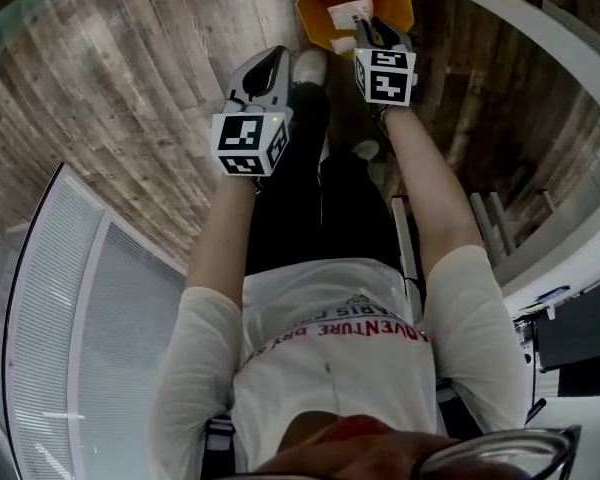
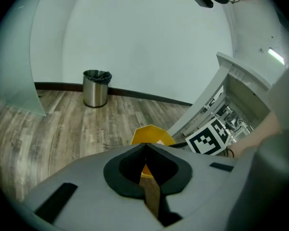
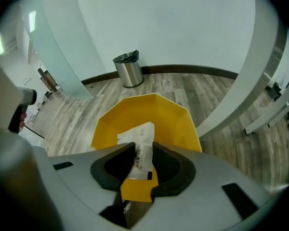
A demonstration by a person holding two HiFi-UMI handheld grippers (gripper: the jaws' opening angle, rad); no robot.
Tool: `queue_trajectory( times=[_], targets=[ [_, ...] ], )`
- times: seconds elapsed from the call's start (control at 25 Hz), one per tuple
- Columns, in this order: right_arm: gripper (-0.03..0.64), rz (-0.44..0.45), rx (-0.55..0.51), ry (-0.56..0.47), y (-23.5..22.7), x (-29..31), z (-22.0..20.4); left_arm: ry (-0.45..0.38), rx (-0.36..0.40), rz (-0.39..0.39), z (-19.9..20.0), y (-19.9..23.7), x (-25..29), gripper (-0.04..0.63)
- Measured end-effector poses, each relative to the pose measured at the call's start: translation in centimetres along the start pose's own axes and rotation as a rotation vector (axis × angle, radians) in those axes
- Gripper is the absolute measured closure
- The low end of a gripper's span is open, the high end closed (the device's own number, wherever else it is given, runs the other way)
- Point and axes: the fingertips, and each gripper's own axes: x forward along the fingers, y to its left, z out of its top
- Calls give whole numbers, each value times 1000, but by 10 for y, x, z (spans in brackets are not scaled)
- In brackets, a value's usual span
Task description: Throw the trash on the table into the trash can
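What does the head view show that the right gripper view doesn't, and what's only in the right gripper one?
Only the head view shows the person's white T-shirt and the left gripper. Only the right gripper view shows a silver trash can by the wall and the right gripper's jaws apart with a white wrapper between them. Both show the yellow bin and the wooden floor.

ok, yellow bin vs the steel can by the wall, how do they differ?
Shape: the yellow bin is faceted; the steel can is a round cylinder.
Place: the yellow bin sits at the person's feet; the steel can stands far off against the wall.
Liner: the steel can has a dark bag; the yellow bin shows none.
Both stand upright, open-topped, on the wood floor.
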Motion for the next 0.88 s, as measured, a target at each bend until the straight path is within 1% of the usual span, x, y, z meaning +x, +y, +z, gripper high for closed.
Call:
queue_trajectory(
  times=[0.04,0.12,0.2,0.32,0.4,0.44,0.48,0.56,0.6,0.68,0.76,0.88],
  targets=[
    [482,-18,-17,-5,-2,0,1,4,-7,0,-4,0,-2,572],
    [482,-40,-57,-18,-1,-7,4,10,-15,-7,-7,-4,-9,572],
    [482,-40,-73,-29,5,-21,11,3,-19,-19,-3,-11,-22,572],
    [482,-28,-61,-69,15,-55,33,-43,-60,-38,17,-26,-47,572],
    [482,-26,-52,-109,22,-88,49,-48,-68,-43,32,-39,-65,572],
    [485,-28,-46,-134,25,-107,58,-48,-52,-47,41,-48,-74,572],
    [502,-32,-38,-161,28,-128,67,-52,-25,-53,53,-59,-83,572],
    [560,-38,-11,-227,33,-173,89,-74,46,-75,81,-83,-99,572],
    [572,-36,8,-268,35,-197,102,-90,82,-98,99,-96,-106,572],
    [578,-23,51,-357,39,-247,133,-131,138,-166,140,-126,-121,572],
    [580,-20,84,-433,38,-304,158,-163,173,-231,177,-163,-144,572],
    [581,-52,126,-516,23,-394,168,-186,235,-304,210,-228,-180,572]
  ],
)
